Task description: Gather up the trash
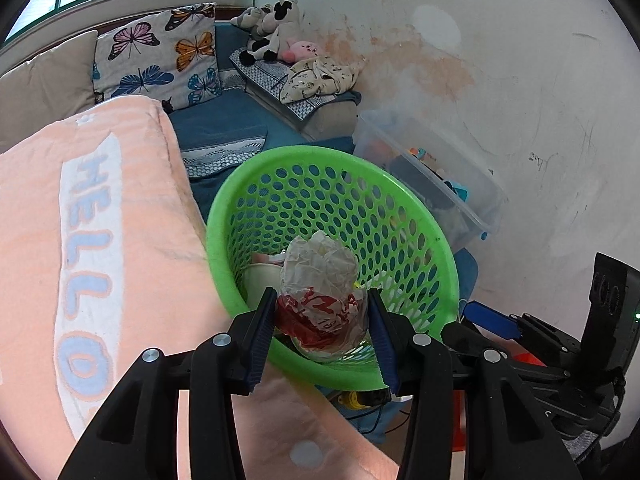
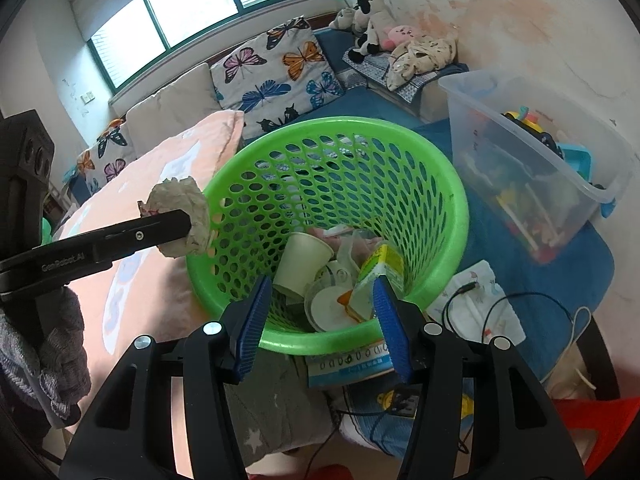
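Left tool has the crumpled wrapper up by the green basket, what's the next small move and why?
Probably carry the left tool a little further over the green basket, then open it. The right wrist view shows the crumpled wrapper it grips sitting at the rim, partly outside, so dropping it now might miss.

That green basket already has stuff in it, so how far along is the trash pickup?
Partly done: the green basket already holds a paper cup, a small carton and lids. In hand: the left gripper grips a crumpled wrapper at the rim, not yet dropped. The right gripper has open, empty jaws over the basket. What else remains cannot be told.
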